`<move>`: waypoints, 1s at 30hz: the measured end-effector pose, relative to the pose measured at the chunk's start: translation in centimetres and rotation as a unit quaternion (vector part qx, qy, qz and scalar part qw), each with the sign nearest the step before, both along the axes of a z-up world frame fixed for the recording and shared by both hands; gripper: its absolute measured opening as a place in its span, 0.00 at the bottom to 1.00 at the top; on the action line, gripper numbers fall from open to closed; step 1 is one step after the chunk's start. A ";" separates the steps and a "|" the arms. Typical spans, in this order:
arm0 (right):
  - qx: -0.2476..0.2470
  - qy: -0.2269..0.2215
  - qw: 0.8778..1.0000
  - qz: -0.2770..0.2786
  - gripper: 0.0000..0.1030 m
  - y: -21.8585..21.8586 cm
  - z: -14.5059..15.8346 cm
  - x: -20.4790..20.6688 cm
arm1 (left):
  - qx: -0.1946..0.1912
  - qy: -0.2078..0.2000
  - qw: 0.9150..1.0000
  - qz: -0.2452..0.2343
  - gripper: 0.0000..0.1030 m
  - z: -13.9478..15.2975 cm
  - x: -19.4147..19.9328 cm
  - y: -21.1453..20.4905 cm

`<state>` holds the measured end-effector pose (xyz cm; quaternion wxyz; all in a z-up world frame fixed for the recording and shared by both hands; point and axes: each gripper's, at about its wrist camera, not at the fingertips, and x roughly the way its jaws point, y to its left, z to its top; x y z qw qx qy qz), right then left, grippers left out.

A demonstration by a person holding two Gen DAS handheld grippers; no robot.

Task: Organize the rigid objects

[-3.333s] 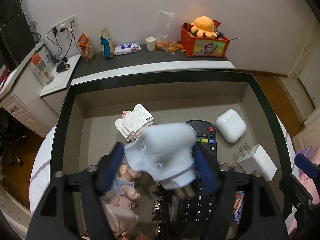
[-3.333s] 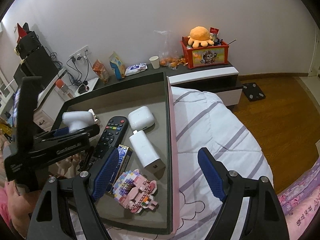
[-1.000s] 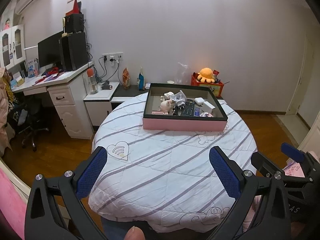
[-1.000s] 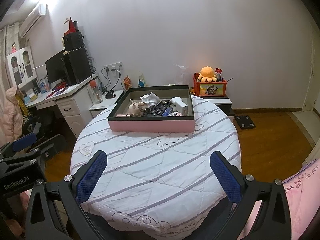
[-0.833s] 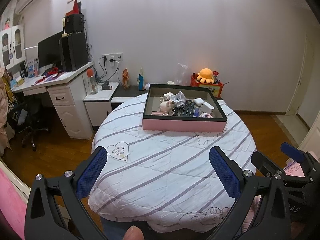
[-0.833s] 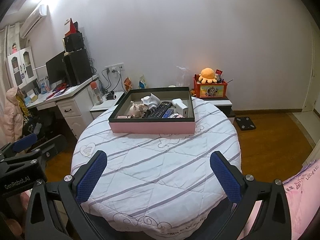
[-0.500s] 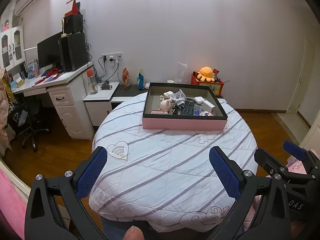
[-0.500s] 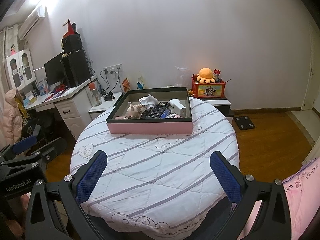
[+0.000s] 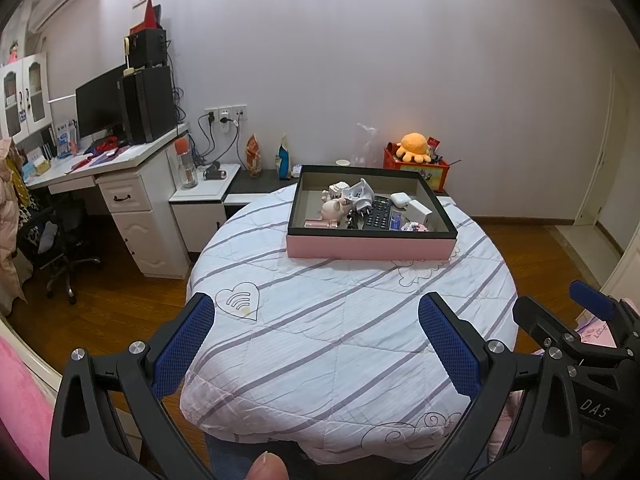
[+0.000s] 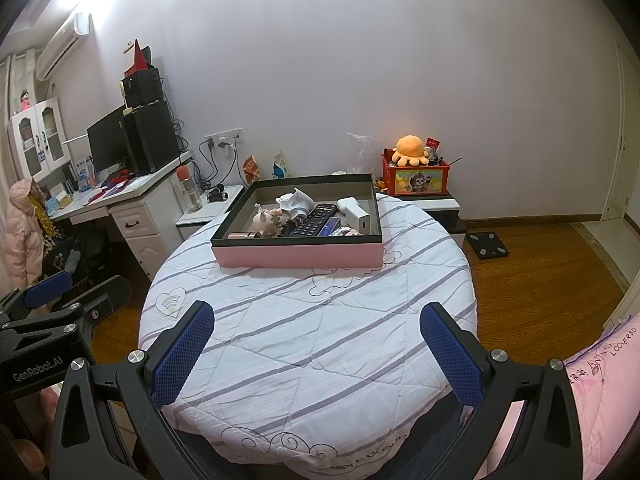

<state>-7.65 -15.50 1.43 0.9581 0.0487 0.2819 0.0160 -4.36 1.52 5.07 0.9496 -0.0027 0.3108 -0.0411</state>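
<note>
A pink box with a black rim [image 9: 370,249] [image 10: 298,258] stands at the far side of the round table. In it lie a black remote [image 9: 377,212] [image 10: 314,218], a white charger [image 9: 419,211] [image 10: 354,211], a white earbud case [image 9: 399,199], a pale adapter [image 9: 360,193] [image 10: 295,200], a pig figure [image 9: 333,210] [image 10: 264,221] and a block model [image 9: 415,227]. My left gripper [image 9: 316,344] is open and empty, well back from the box. My right gripper [image 10: 316,346] is open and empty too.
The table wears a white quilt with grey stripes [image 9: 340,320]. A white desk with a monitor [image 9: 100,184] stands at the left, a low cabinet with a red toy box [image 10: 416,178] behind. Wooden floor [image 10: 540,272] lies at the right.
Since 3.3 s ago my left gripper let go of the pale adapter in the box and both grippers pulled far back. In the last second only slight drift.
</note>
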 end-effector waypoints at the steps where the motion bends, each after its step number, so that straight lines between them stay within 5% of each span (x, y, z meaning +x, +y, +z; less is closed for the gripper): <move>1: 0.000 0.000 1.000 0.000 1.00 0.0 0.0 0.0 | 0.000 0.000 1.000 0.000 1.00 0.0 0.0 0.0; 30: 0.000 0.001 1.000 -0.001 1.00 -0.2 0.0 -0.1 | -0.002 0.020 1.000 -0.013 1.00 -0.7 0.6 0.1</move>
